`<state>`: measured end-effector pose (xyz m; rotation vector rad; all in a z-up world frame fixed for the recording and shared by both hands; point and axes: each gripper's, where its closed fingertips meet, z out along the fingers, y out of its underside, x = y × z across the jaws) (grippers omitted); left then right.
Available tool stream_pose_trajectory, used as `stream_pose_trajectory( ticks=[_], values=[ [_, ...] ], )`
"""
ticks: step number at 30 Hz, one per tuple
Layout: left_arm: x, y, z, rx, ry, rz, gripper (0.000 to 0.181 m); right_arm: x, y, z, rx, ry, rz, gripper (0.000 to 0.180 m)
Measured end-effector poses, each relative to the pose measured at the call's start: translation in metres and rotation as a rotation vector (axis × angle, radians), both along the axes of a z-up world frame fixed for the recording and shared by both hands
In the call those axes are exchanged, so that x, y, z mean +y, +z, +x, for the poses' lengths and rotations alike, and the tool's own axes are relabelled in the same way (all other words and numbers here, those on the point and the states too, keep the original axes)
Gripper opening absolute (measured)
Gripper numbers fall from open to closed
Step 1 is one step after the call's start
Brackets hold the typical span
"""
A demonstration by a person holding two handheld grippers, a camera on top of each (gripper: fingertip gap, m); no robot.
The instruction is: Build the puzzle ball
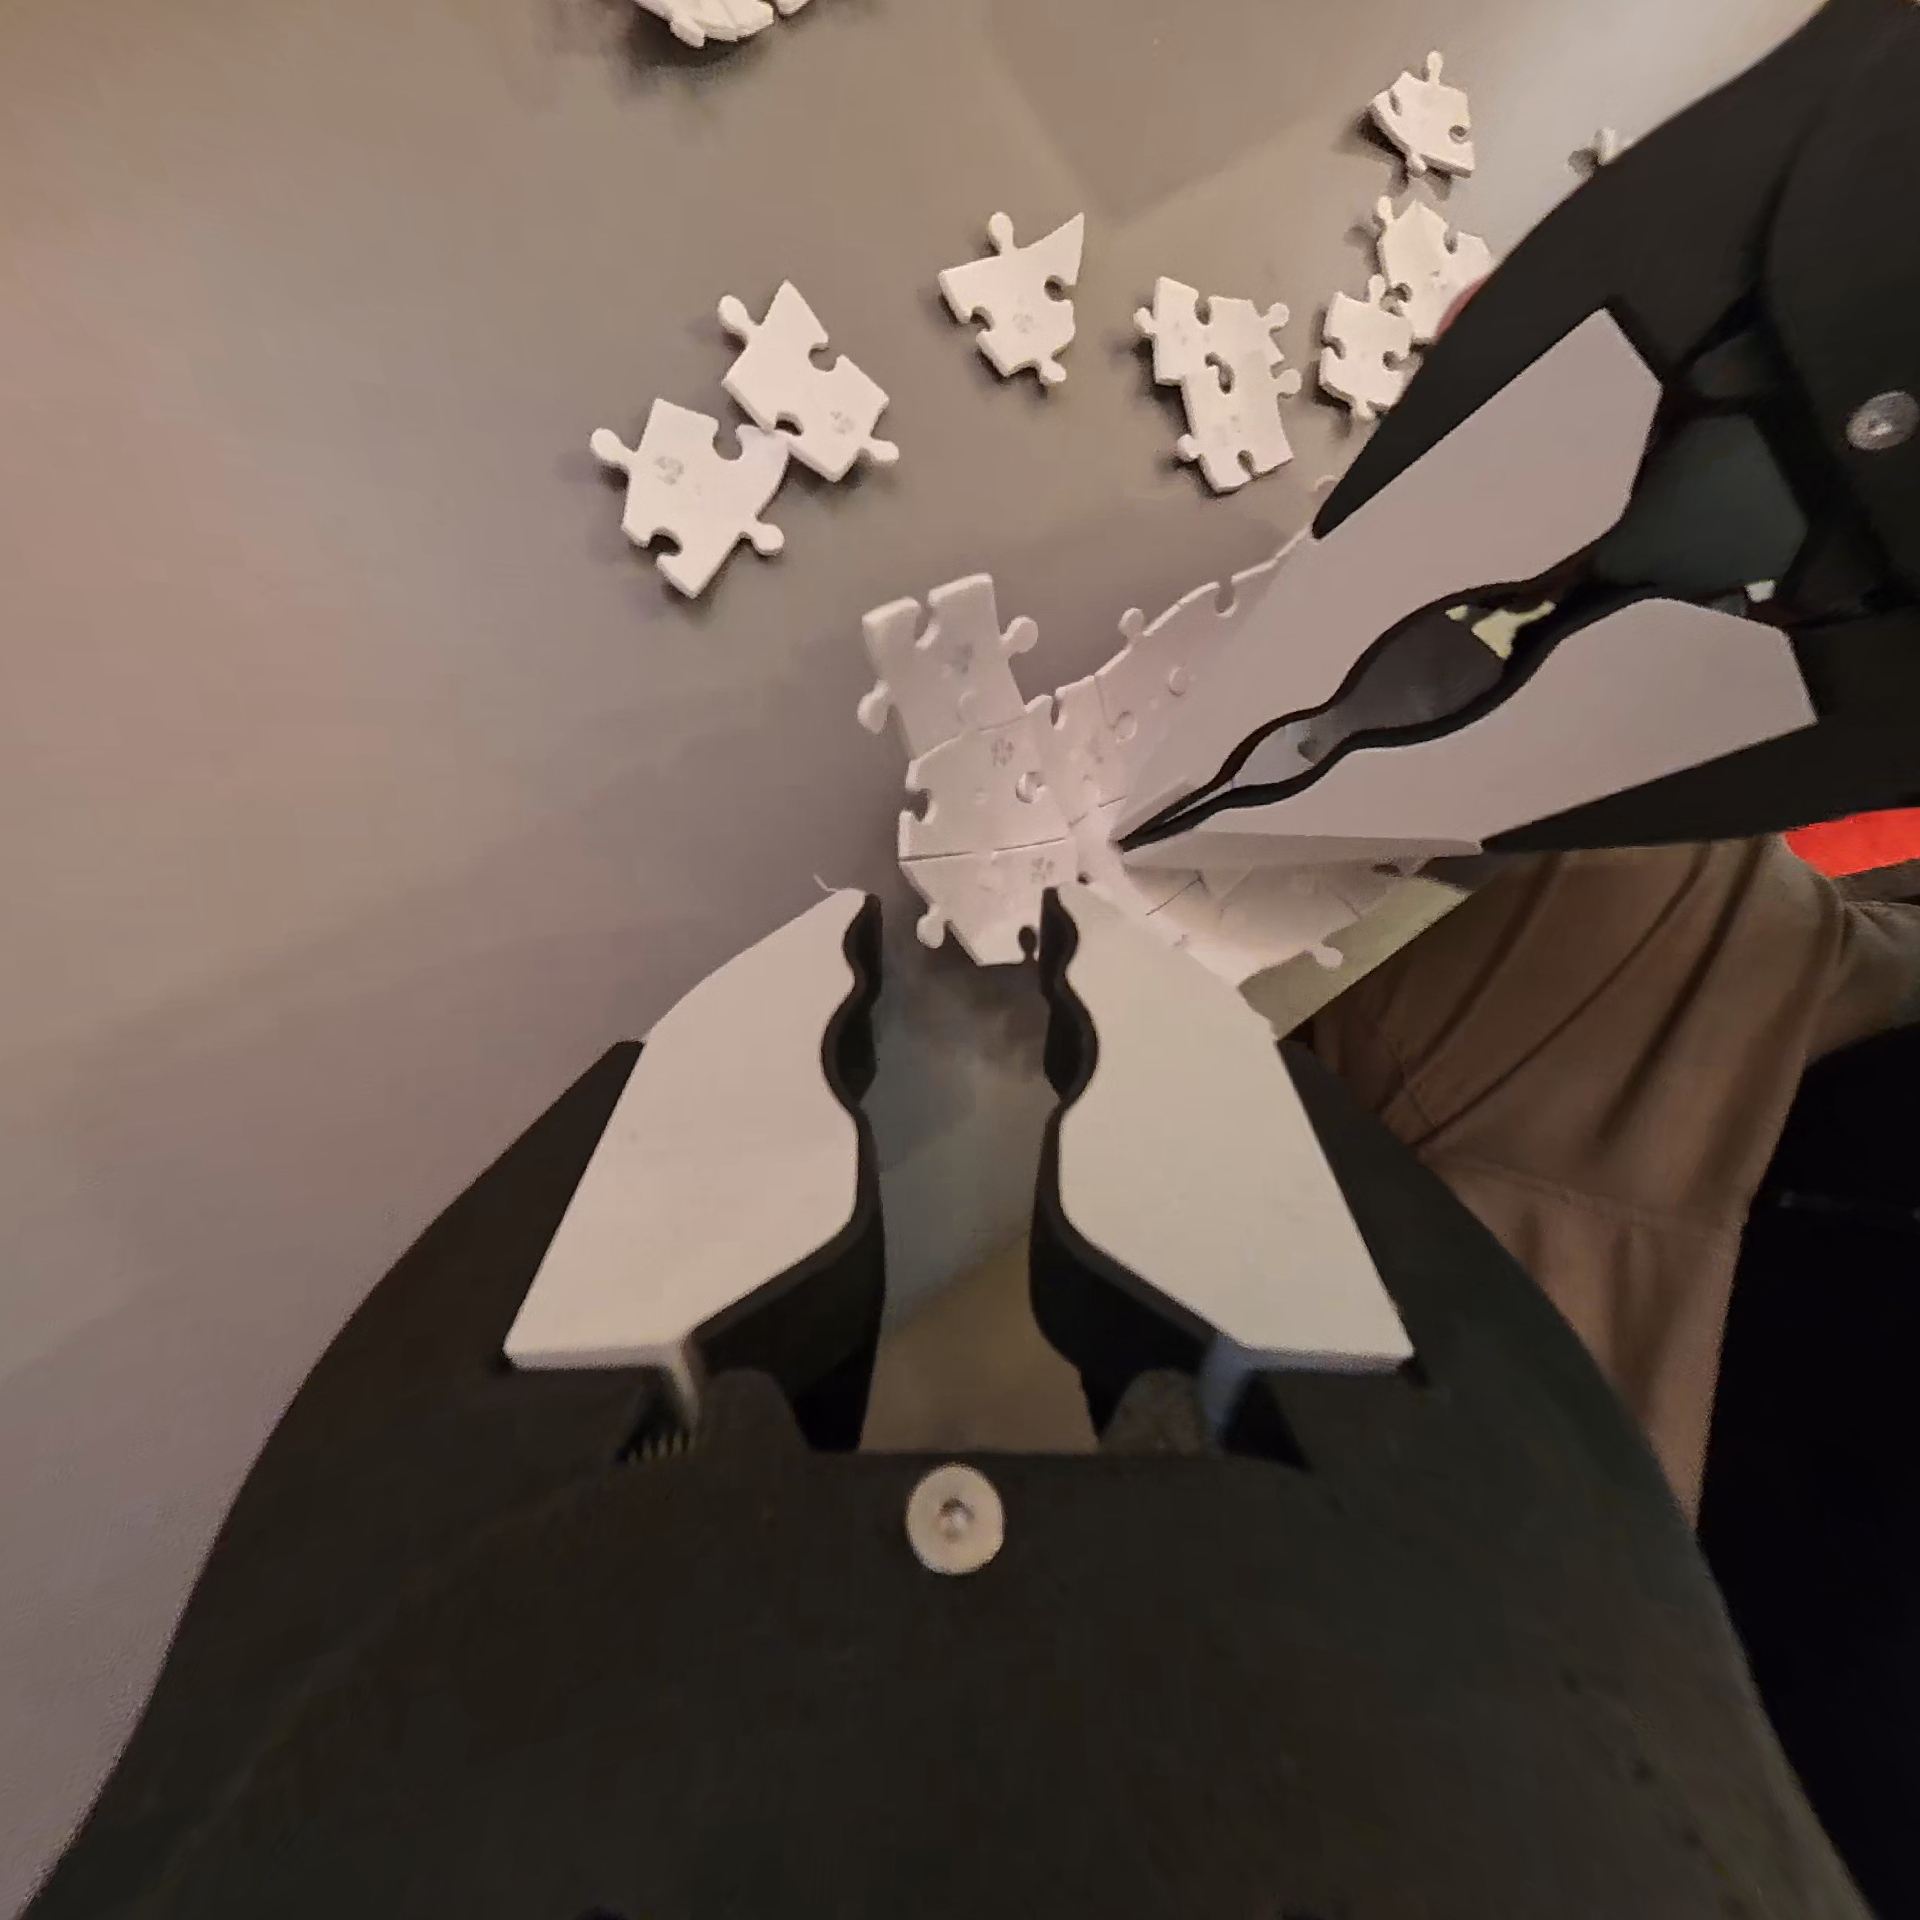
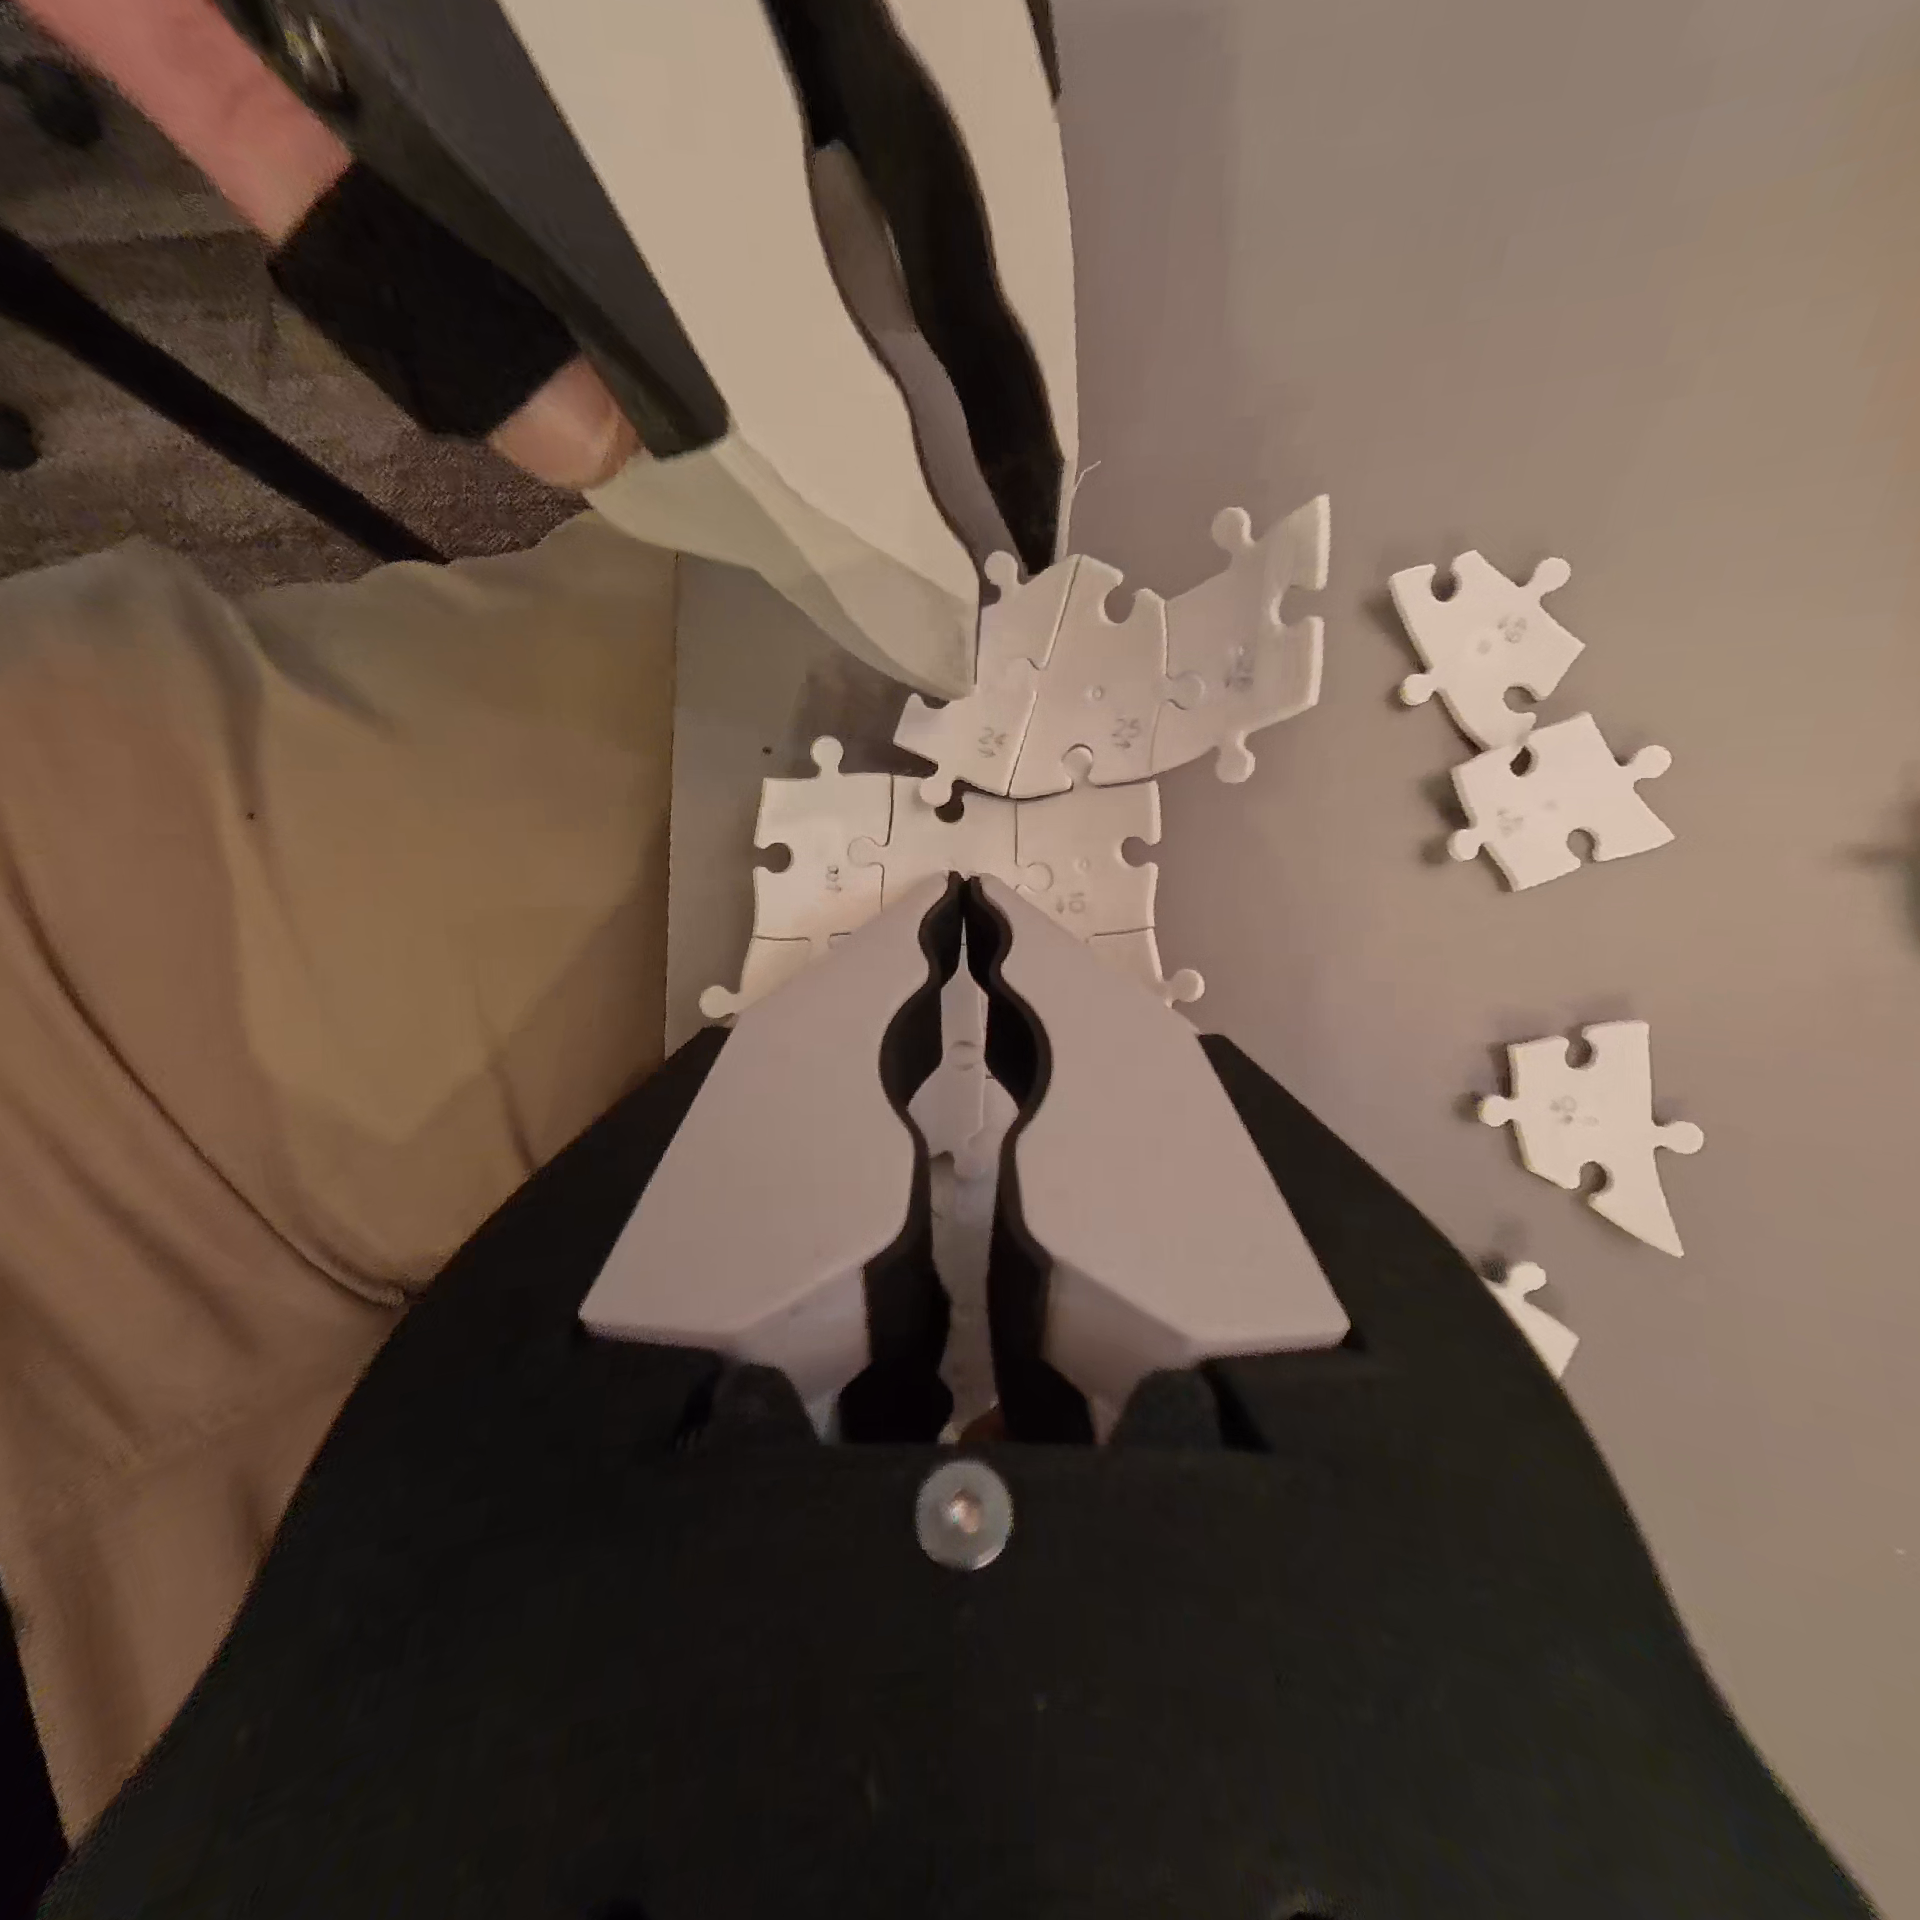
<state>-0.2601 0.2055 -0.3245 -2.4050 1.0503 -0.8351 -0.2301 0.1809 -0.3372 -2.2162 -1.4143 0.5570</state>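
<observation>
In the left wrist view, two overlapping white loose pieces point(image 1: 743, 436) lie at centre left on the grey table point(image 1: 260, 623), with a fan-shaped piece point(image 1: 1018, 301) to their right in the upper middle and more pieces point(image 1: 1226, 384) farther right, partly behind the other tool. At the frame's centre sits the partly built puzzle ball point(image 1: 997, 790), a curved sheet of joined white pieces lying near the table's edge. The left gripper point(image 1: 956, 914) rises from the bottom of the frame with its fingers spread apart and nothing between them; its right fingertip touches the lower edge of the assembly. From the upper right the right gripper point(image 1: 1127, 836) reaches in, its tips pinched together on the assembly's near edge. Tan cloth point(image 1: 1558, 1091) fills the lower right.

In the right wrist view, tan cloth covers the left side, and a person's finger point(image 2: 561, 426) shows at upper left against the left gripper point(image 2: 1003, 613), whose tips meet the top of the puzzle ball point(image 2: 1091, 707) at centre. The right gripper point(image 2: 958, 883) comes up from the bottom, clenched on the assembly's lower section. Loose pieces point(image 2: 1558, 800) lie to the right on the table point(image 2: 1558, 312), apart from the assembly.
</observation>
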Motion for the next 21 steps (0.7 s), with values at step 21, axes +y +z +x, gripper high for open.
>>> stream_pose_trajectory(
  ticks=[21],
  values=[
    [0.0079,-0.0074,0.0007,0.215,0.068,0.160,0.025,0.0074,0.0014,-0.0082,-0.001,-0.098,0.011,0.000]
  ],
)
